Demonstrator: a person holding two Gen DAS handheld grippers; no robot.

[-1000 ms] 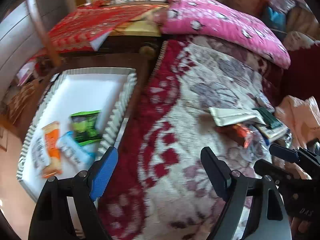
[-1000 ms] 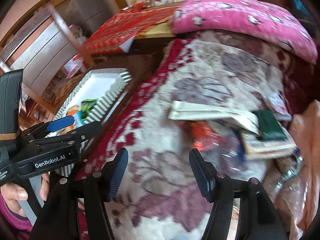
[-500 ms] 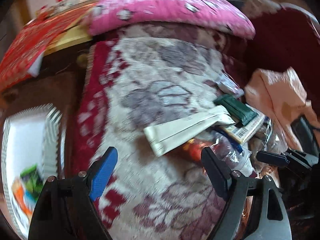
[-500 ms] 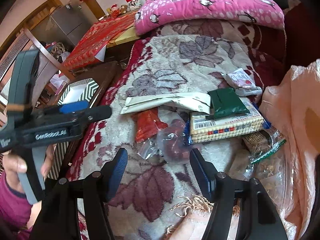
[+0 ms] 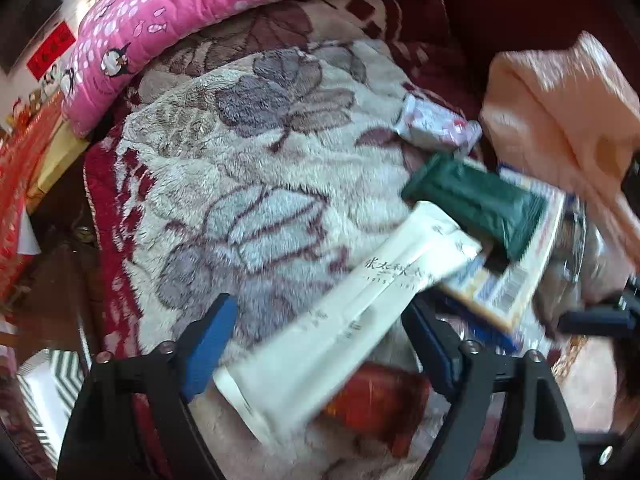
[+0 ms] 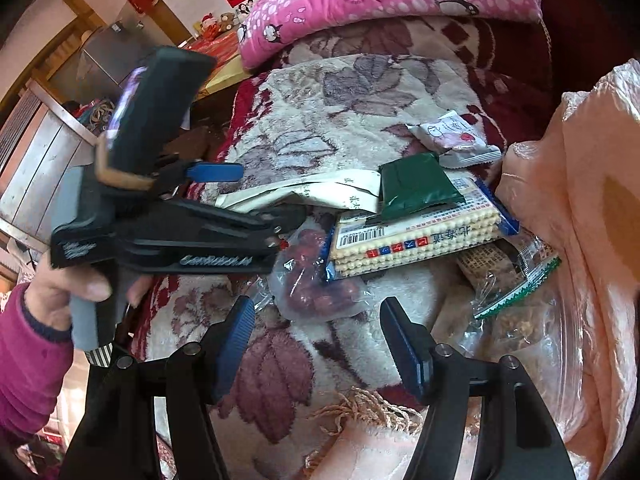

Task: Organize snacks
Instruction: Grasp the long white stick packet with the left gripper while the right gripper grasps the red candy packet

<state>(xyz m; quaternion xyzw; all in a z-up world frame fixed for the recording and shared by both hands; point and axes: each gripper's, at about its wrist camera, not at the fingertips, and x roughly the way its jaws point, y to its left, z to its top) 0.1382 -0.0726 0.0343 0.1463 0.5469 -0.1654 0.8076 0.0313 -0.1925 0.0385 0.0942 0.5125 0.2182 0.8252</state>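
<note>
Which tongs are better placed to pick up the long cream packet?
Probably the left tongs: they are open, and the cream packet lies between their fingers. The right tongs are open near the bag of red dates.

We see the snacks heaped on the blanket: a long cream packet lying slantwise, a dark green pouch atop a cracker pack, and a clear bag of red dates beside them.
</note>
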